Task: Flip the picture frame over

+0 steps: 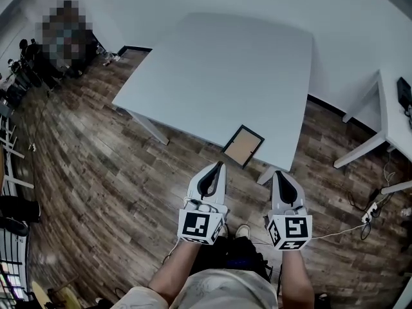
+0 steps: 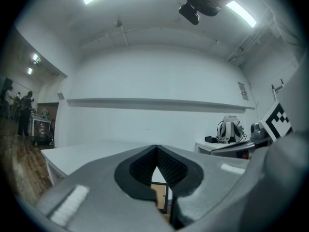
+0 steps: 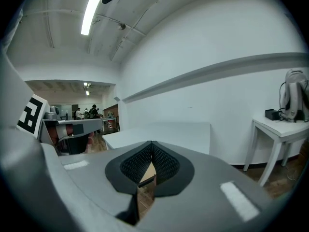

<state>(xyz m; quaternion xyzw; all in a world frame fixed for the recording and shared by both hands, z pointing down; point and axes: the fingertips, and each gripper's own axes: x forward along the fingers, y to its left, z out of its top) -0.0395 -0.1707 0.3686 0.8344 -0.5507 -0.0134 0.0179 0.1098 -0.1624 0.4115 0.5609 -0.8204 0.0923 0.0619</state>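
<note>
The left gripper [image 1: 217,167] and right gripper [image 1: 279,174] are both pressed together at the tips, pinching nothing. Their ribbed black pads [image 2: 141,166] bow apart behind the tips and leave a teardrop gap. The frame [image 1: 243,145] lies flat just beyond the fingertips and between them, touching neither. It is a thin dark rectangle around a tan, matte panel, at the near edge of the smooth white table [image 1: 219,76]. Under the fingers runs a plank-wood floor [image 1: 96,172].

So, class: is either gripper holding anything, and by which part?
Nothing. Left gripper and right gripper are shut, empty; the picture frame lies on the table.
</note>
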